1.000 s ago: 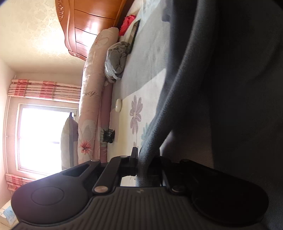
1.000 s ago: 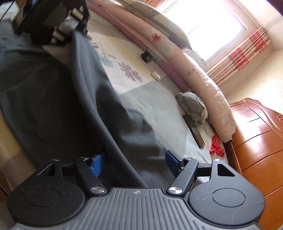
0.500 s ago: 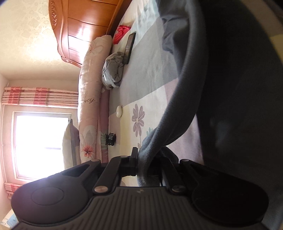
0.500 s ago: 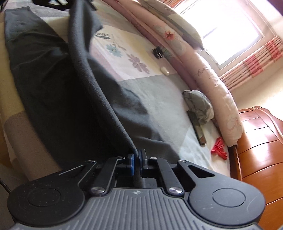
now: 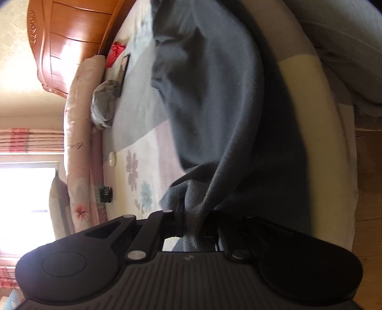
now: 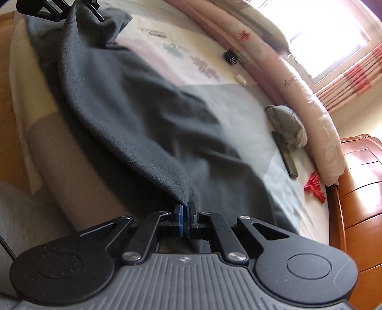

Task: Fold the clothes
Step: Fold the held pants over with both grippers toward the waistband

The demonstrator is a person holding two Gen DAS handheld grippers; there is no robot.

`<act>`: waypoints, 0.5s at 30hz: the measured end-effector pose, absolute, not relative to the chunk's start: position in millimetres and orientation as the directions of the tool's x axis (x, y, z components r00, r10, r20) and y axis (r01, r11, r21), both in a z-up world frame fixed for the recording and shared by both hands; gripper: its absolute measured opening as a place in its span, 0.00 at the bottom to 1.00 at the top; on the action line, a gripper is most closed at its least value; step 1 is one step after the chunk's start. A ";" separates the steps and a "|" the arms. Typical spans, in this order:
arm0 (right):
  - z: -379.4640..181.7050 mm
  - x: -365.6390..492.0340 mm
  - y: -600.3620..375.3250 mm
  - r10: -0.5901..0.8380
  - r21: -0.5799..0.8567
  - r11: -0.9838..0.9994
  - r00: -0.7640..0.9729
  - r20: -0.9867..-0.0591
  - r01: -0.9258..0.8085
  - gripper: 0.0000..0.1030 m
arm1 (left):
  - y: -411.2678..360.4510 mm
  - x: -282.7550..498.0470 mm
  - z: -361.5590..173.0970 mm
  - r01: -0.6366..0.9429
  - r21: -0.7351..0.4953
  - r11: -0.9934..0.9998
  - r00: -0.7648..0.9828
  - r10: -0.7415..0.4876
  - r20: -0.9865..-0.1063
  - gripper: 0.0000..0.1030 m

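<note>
A dark grey garment (image 6: 133, 114) lies spread over the bed, its near edge lifted between both grippers. My right gripper (image 6: 184, 209) is shut on one corner of that edge, blue pads pressed together on the cloth. My left gripper (image 5: 194, 219) is shut on the other end of the edge, the fabric (image 5: 214, 107) bunched between its fingers. In the right wrist view the left gripper (image 6: 71, 9) shows at the top left, holding the far corner up. The cloth sags in a fold between the two grips.
The bed has a floral and grey sheet (image 6: 238, 100). A long pink bolster (image 6: 298, 95) runs along its far side, with a crumpled grey cloth (image 6: 286, 124), a dark flat remote-like object (image 6: 286, 157), red clips (image 6: 315, 188) and a black hair clip (image 6: 230, 57). A wooden headboard (image 6: 358, 190) stands right.
My right gripper closed from open onto the garment's edge. Both grippers drew the edge toward the near side of the bed, spreading the cloth flatter.
</note>
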State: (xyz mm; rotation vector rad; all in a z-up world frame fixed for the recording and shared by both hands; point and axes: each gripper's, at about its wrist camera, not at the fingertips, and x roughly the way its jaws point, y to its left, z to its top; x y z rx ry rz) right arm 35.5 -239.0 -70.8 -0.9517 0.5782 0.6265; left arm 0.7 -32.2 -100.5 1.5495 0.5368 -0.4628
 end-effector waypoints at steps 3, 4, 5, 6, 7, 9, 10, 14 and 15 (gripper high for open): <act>-74.7 34.5 -241.7 0.225 -0.543 0.445 0.676 -0.701 -0.712 0.04 | -32.6 -7.2 -101.3 0.601 0.799 -0.024 0.799 0.051 -0.599 0.04; -75.8 34.5 -242.3 0.225 -0.540 0.449 0.674 -0.703 -0.712 0.04 | -31.7 -7.1 -102.4 0.603 0.797 -0.023 0.797 0.054 -0.601 0.04; -76.8 34.8 -242.7 0.226 -0.532 0.453 0.669 -0.708 -0.715 0.04 | -30.6 -6.8 -103.7 0.606 0.796 -0.022 0.795 0.059 -0.604 0.04; -77.8 34.3 -243.3 0.225 -0.522 0.459 0.662 -0.715 -0.719 0.04 | -29.3 -5.2 -104.9 0.610 0.793 -0.019 0.792 0.062 -0.608 0.04; -77.9 33.8 -244.1 0.226 -0.509 0.466 0.654 -0.722 -0.724 0.04 | -27.3 -3.6 -106.5 0.618 0.786 -0.010 0.784 0.069 -0.616 0.04; -74.2 35.4 -250.7 0.232 -0.463 0.508 0.633 -0.739 -0.726 0.06 | -22.2 -1.8 -109.3 0.638 0.770 0.011 0.767 0.084 -0.636 0.08; -71.7 37.5 -254.9 0.238 -0.433 0.535 0.622 -0.746 -0.725 0.08 | -19.6 -3.1 -109.3 0.649 0.760 0.023 0.756 0.087 -0.648 0.11; -60.7 42.4 -284.3 0.268 -0.282 0.674 0.582 -0.767 -0.683 0.24 | -10.0 -7.6 -97.0 0.701 0.699 0.141 0.695 0.090 -0.714 0.18; -59.0 44.1 -291.7 0.273 -0.250 0.704 0.577 -0.770 -0.665 0.26 | -6.4 -7.1 -90.1 0.718 0.668 0.194 0.667 0.080 -0.741 0.24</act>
